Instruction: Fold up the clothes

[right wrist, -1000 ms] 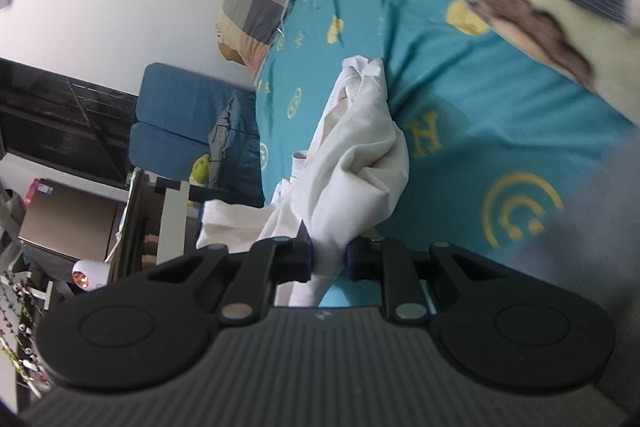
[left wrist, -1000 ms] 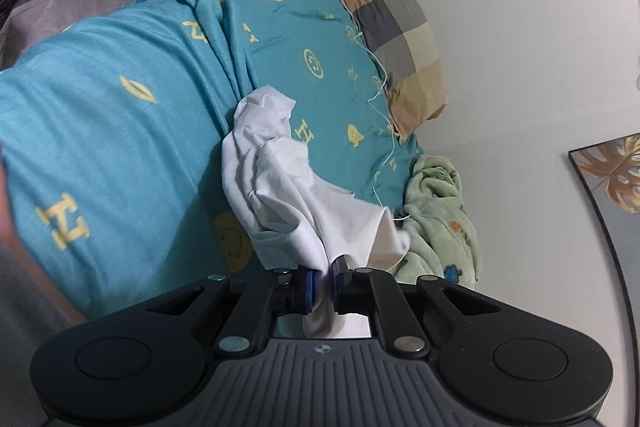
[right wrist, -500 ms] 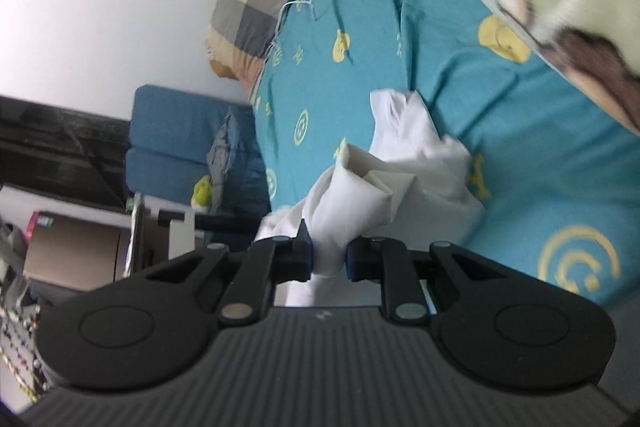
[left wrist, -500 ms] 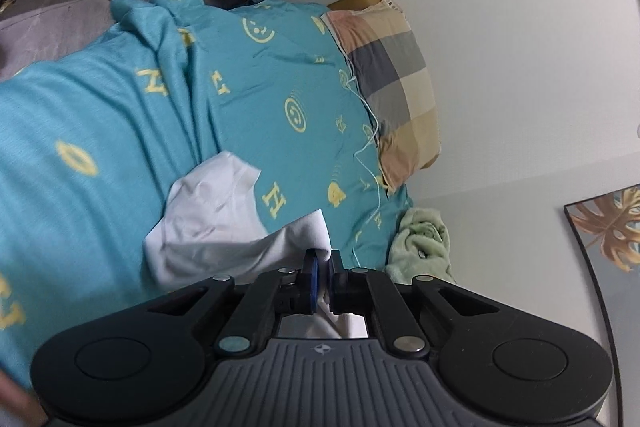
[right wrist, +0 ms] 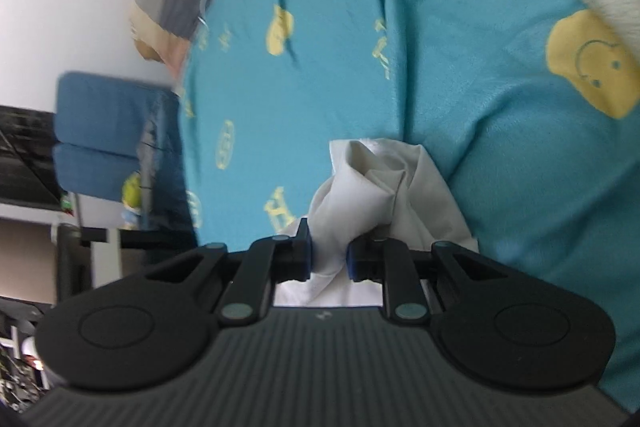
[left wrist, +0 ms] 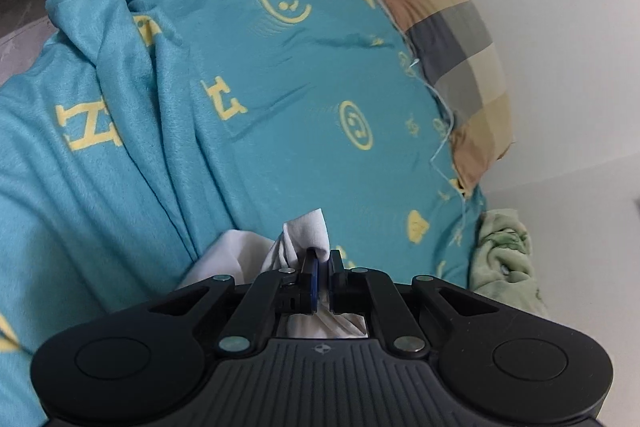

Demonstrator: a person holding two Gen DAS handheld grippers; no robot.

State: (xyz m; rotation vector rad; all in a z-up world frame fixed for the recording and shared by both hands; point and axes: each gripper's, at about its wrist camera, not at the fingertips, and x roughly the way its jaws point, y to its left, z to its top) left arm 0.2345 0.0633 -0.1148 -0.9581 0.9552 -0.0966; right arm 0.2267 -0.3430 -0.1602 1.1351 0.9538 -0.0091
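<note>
Now the white garment [left wrist: 308, 231], formerly spread mid-frame, bunches at lower centre; left gripper [left wrist: 323, 277] and right gripper [right wrist: 329, 255] each stay clenched on it, ready for laying flat.

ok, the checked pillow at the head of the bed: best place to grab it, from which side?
Take the checked pillow at its free corner beside the green blanket, coming from the wall side. Its other long edge meets the teal bedspread. Both grippers are shut on the white garment now.
</note>
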